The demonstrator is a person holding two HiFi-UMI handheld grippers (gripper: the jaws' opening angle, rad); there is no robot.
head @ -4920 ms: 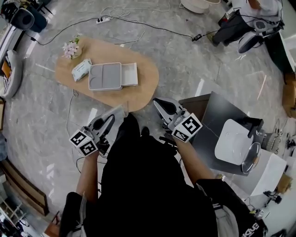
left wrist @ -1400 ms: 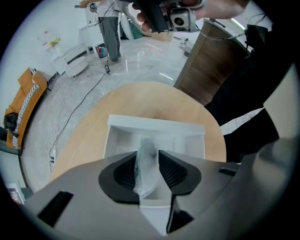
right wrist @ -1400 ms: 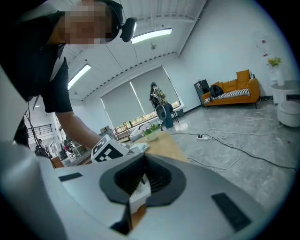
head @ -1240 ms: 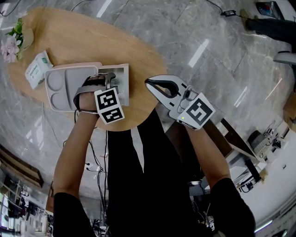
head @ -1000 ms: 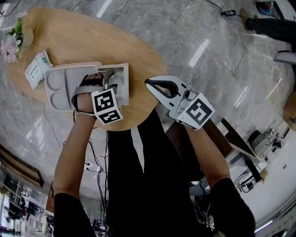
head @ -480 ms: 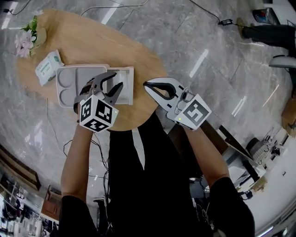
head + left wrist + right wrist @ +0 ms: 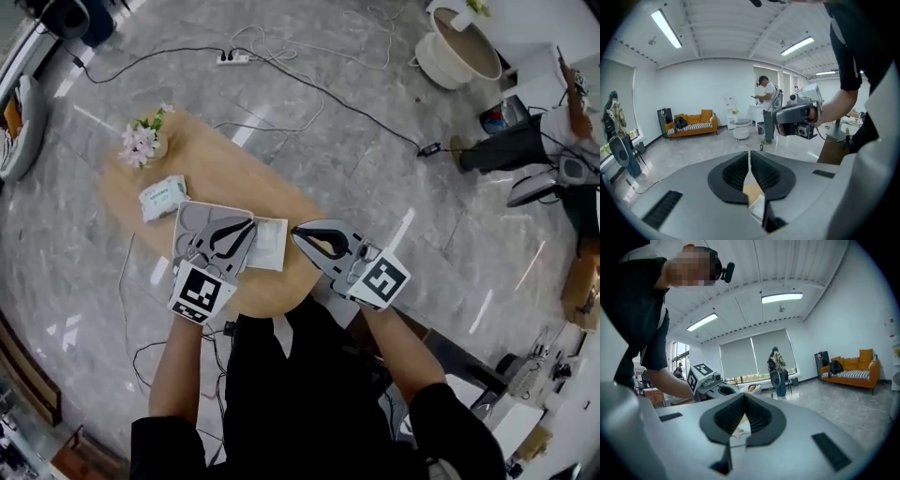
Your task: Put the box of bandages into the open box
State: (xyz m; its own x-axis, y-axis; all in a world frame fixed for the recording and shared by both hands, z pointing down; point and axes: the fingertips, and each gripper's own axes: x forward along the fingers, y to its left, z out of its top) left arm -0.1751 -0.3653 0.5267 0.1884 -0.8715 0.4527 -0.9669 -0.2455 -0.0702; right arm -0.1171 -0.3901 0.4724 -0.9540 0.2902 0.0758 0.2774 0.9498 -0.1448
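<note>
Left tool, jaws just closed on nothing, now raised clear of the open box below its tips, where the box of bandages presumably lies; right tool closed, empty; placement seemingly complete.

We count one oval wooden table, and on it one open box, one white packet and one small bunch of pink flowers. On the floor we see one white power strip and one round white object. The gripper views give us one orange sofa.
</note>
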